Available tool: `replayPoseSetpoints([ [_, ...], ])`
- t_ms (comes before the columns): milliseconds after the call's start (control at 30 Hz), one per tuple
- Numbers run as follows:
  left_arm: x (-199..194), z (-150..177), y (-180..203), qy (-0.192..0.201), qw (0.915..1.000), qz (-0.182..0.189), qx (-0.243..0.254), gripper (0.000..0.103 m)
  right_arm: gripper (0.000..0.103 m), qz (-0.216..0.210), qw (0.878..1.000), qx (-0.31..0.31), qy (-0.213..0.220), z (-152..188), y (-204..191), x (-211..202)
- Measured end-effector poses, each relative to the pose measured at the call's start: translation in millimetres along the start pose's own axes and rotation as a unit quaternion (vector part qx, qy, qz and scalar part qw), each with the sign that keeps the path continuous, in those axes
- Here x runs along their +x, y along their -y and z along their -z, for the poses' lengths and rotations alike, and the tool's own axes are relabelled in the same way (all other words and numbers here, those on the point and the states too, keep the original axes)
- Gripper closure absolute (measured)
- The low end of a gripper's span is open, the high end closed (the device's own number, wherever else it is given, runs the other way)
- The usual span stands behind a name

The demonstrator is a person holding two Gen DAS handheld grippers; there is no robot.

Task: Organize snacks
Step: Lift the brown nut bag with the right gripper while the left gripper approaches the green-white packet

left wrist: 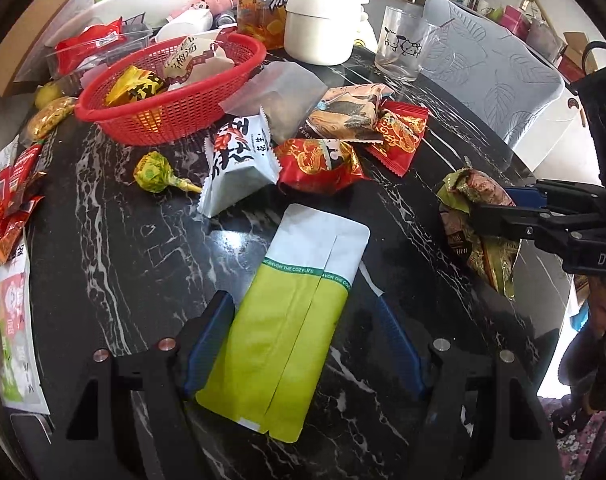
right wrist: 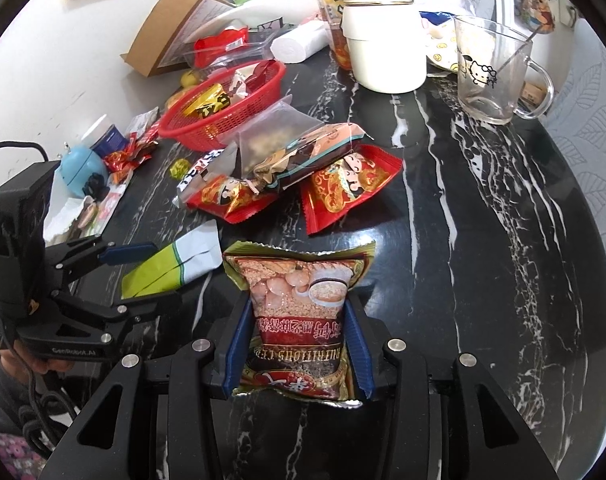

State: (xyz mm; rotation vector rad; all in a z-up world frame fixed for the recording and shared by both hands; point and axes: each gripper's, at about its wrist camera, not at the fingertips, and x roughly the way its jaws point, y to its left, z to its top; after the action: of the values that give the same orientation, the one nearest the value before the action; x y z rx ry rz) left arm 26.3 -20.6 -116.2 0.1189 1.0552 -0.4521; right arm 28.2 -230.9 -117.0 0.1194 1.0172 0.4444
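Leftmost, at the worktop's point(left wrist: 123, 240) edge, a scatter of red and white wrappers, partly cut off by the frame. Next along, left tool point(left wrist: 301, 304) standing released, angled down at the black marbled surface, with a green-and-white pouch point(left wrist: 291, 320) lying lengthwise between its blue fingers. Left finger point(left wrist: 211, 340) against the pouch's edge; right finger point(left wrist: 399, 336) just clear of it, dark worktop showing in the gap. White end of the pouch pointing away from the tool, seam side up.

Beyond that, a small green-wrapped sweet point(left wrist: 155, 172) alone on the worktop, near a red mesh basket point(left wrist: 175, 112) holding a yellow packet point(left wrist: 135, 86) and a pale one. Just right of the basket, a heap of loose snacks: a white packet with red print point(left wrist: 239, 164), a clear bag point(left wrist: 283, 96) leaning on the basket's rim, and two red foil packets point(left wrist: 315, 164) point(left wrist: 399, 136) with a tan one lying across them.

Further right, right tool point(right wrist: 298, 308) clenched on a cereal sachet point(right wrist: 299, 280), both blue pads pressing into its sides so that the sachet narrows between them. Printed face up, crimped top edge pointing away from the tool, toward the heap.

Behind, a white lidded pot point(right wrist: 383, 48); farthest right, a cartoon-printed glass mug point(right wrist: 491, 76), upright, well apart from the snacks.
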Motion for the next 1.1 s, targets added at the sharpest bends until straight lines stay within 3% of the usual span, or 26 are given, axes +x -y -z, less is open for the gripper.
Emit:
replayPoseSetpoints([
  [100, 0, 2, 3, 0.011, 0.9998, -0.012, -0.013, 0.030, 0.059, 0.003, 1.000, -0.004, -0.001, 1, -1, 0],
  [167, -1, 4, 4, 0.020, 0.9994, -0.015, -0.022, 0.039, 0.059, 0.006, 1.000, -0.007, -0.001, 1, -2, 0],
  [200, -2, 4, 5, 0.026, 0.9990, -0.022, -0.028, 0.048, 0.059, 0.008, 1.000, -0.010, -0.001, 1, -3, -1],
  [433, -5, 4, 6, 0.032, 0.9966, -0.011, -0.075, 0.060, 0.059, 0.015, 1.000, -0.026, -0.002, 3, -6, -1],
  [500, -6, 5, 6, 0.029, 0.9951, -0.012, -0.093, 0.072, 0.060, 0.017, 0.999, -0.030, -0.004, 4, -7, -2],
  [633, -7, 12, 11, 0.024, 0.9936, -0.001, -0.111, 0.072, 0.060, 0.019, 0.999, -0.040, -0.011, 8, -8, -6],
  [867, -6, 15, 28, 0.017, 0.9959, -0.014, -0.088, 0.071, 0.060, 0.019, 0.998, -0.058, -0.029, 18, -10, -13],
  [967, -4, 11, 29, 0.017, 0.9959, -0.033, -0.082, 0.052, 0.059, 0.023, 0.997, -0.060, -0.033, 21, -11, -15],
  [1033, 1, 7, 28, 0.006, 0.9954, -0.056, -0.077, 0.021, 0.059, 0.023, 0.998, -0.055, -0.034, 21, -10, -16],
  [1100, 3, 7, 28, 0.011, 0.9957, -0.052, -0.076, 0.019, 0.059, 0.022, 0.998, -0.048, -0.034, 21, -8, -16],
])
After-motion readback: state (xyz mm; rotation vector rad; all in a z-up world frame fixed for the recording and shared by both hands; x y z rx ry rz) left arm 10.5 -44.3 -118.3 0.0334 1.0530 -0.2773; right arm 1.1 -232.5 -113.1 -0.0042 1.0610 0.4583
